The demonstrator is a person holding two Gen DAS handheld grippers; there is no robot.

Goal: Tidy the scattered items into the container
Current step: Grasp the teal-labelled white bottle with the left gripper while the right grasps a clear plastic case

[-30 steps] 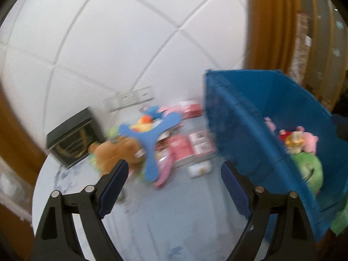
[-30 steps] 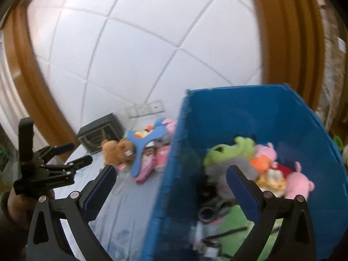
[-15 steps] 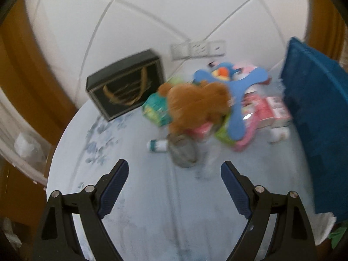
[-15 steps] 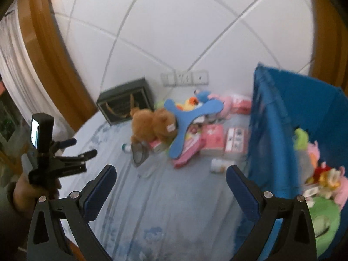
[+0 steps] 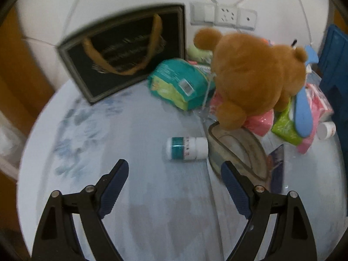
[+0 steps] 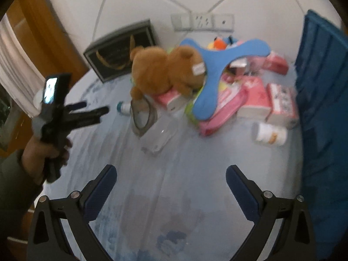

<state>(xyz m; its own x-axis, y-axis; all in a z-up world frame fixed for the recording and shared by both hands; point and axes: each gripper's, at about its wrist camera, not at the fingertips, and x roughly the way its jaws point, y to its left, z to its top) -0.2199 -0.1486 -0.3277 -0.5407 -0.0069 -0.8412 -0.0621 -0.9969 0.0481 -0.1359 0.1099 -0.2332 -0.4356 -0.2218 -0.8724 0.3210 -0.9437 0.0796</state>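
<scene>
Blue container wall (image 6: 322, 100), which filled both wrist views a second ago, now stands only at the 3 o'clock edge; both claws have swung away from it and dropped toward the scattered pile on the pale blue desk (image 5: 152, 195). The left claw (image 5: 174, 174) is spread wide with nothing between its pads, and the white bottle with the teal band (image 5: 187, 149) lies just beyond it at 12 o'clock, beside a grey mesh strainer (image 5: 237, 150). Behind them the brown teddy bear (image 5: 252, 76) lies on pink packets at 1 o'clock, with a teal wipes pack (image 5: 180, 82) at 12. The right claw (image 6: 170, 174) is likewise spread and empty, with a second white bottle (image 6: 269, 133) at 1 o'clock, close to the container. My reading: a fresh pickup is beginning, probably the teal-banded bottle.
</scene>
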